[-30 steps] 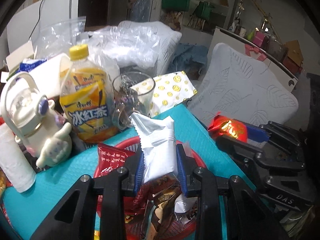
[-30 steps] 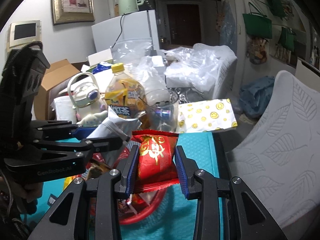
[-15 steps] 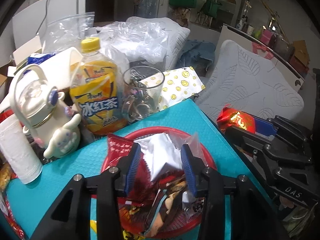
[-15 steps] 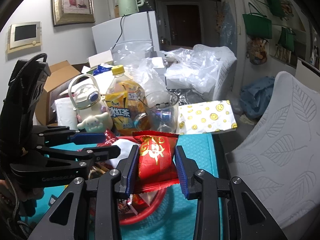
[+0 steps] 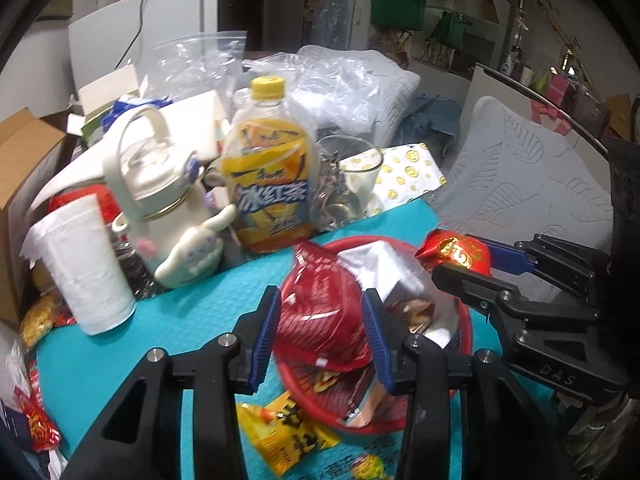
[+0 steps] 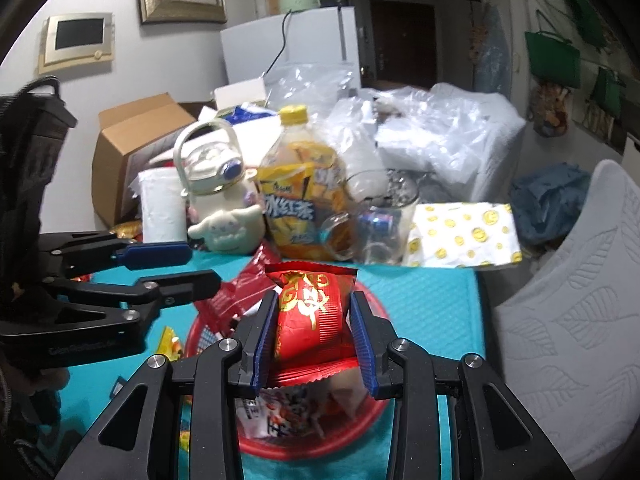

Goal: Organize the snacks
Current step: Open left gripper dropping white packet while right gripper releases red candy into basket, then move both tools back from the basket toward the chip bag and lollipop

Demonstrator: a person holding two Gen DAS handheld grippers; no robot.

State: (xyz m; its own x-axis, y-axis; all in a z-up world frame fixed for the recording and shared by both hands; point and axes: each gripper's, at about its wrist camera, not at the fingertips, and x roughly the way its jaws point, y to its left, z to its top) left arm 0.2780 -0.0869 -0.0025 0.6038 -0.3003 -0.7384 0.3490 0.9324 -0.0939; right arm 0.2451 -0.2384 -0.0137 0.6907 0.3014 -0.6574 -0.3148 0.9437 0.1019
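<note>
The right tool (image 6: 314,336) grips a red snack packet (image 6: 310,316) directly above the red basket (image 6: 376,414) – a straight drop away – while the left tool (image 5: 320,338), open and empty, hovers over the red bag (image 5: 320,312) heaped there.

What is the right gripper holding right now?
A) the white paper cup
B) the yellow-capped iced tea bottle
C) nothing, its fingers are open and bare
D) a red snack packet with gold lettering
D: in the right wrist view the right gripper has its blue pads pressed against both sides of the red snack packet, above the red basket.
</note>
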